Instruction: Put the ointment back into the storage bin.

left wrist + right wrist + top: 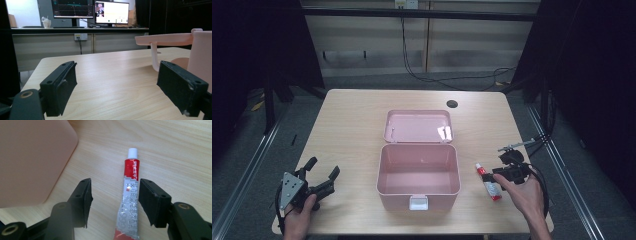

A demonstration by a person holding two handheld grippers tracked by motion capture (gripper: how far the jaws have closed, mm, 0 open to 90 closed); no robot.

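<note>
Tube: red-and-silver tube point(128, 195) lies flat on the desk point(352, 120) near its right edge, toward the near right corner, just right of the pink box point(418, 176).
Tube axis: long axis runs near to far, white cap at the far end, crimped tail toward the person; in the right gripper view it runs straight up between the jaws.
Right claw: right gripper point(115, 202) straddles the tube's middle, jaws part-way in, one pad almost at the tube's side, the other well off; not yet pinching it, so released.
Nearer hand: right hand point(524, 197), right over the tube.
Left claw: left gripper point(323, 175) rests near the desk's near left corner, jaws spread, nothing between them, well apart from the tube.
Box: lid thrown back flat toward the far edge, latch on the near wall; inside bare.
Next move, as judged: close across the tube's width, lift, carry left into the box.
</note>
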